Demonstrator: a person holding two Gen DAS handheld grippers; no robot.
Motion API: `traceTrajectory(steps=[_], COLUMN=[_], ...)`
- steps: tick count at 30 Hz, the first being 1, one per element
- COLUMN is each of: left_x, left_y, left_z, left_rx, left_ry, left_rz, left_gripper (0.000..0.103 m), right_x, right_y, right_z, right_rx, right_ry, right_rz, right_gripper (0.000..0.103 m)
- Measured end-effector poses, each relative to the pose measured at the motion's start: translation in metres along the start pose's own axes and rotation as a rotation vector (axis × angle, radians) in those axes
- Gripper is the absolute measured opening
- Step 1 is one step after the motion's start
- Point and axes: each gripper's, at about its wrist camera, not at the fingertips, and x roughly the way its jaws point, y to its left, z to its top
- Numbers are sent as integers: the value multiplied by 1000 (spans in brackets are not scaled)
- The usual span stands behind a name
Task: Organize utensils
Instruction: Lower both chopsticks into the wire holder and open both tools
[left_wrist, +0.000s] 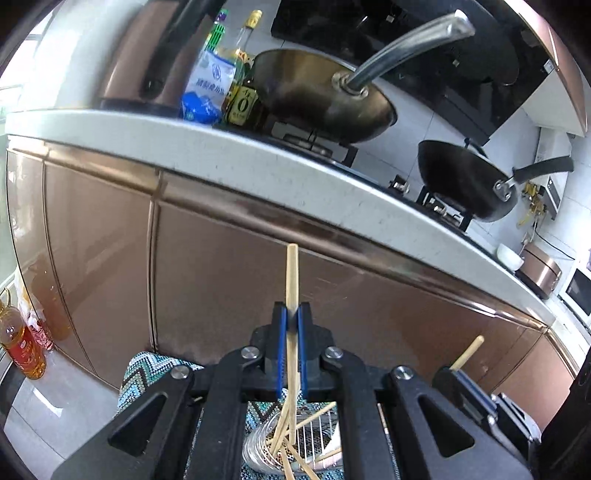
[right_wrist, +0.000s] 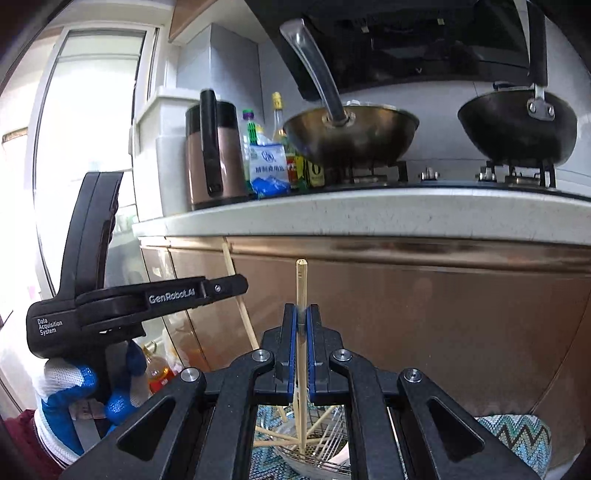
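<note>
My left gripper (left_wrist: 291, 312) is shut on a bamboo chopstick (left_wrist: 291, 273) that stands upright between its blue pads. My right gripper (right_wrist: 302, 314) is shut on a second chopstick (right_wrist: 300, 280), also upright. Below both grippers a metal wire basket (left_wrist: 314, 439) holds several more chopsticks lying crossed; it also shows in the right wrist view (right_wrist: 325, 443). The right gripper with its chopstick shows at the lower right of the left wrist view (left_wrist: 467, 358). The left gripper, held by a gloved hand, shows in the right wrist view (right_wrist: 225, 288), with its chopstick (right_wrist: 238, 295) slanting behind it.
A zigzag-patterned cloth (left_wrist: 147, 369) lies under the basket. Brown cabinet doors (left_wrist: 221, 266) and a white counter edge (left_wrist: 258, 166) face me. On the counter stand two woks (right_wrist: 351, 136), a thermos (right_wrist: 214, 147), bottles and a salt bag (right_wrist: 269, 166). Oil bottles (left_wrist: 20, 343) stand on the floor at left.
</note>
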Motion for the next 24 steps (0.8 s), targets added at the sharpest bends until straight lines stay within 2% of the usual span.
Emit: traceTrajectory(steps=[10, 12, 15, 24], left_x=[32, 32, 27, -15], left_y=[-12, -12, -13, -13], left_z=[-32, -36, -38, -27], left_rx=[82, 88, 105, 101], left_ry=[7, 12, 10, -30], left_rz=[52, 46, 42, 47], left_gripper=[5, 7, 7, 13], right_x=[18, 19, 14, -24], right_y=[-13, -14, -14, -8], right_z=[-32, -35, -35, -21], right_rx=[25, 35, 45, 61], right_ry=[60, 69, 61, 15], right_rz=[-9, -9, -17, -55], right_gripper=[5, 10, 25, 25])
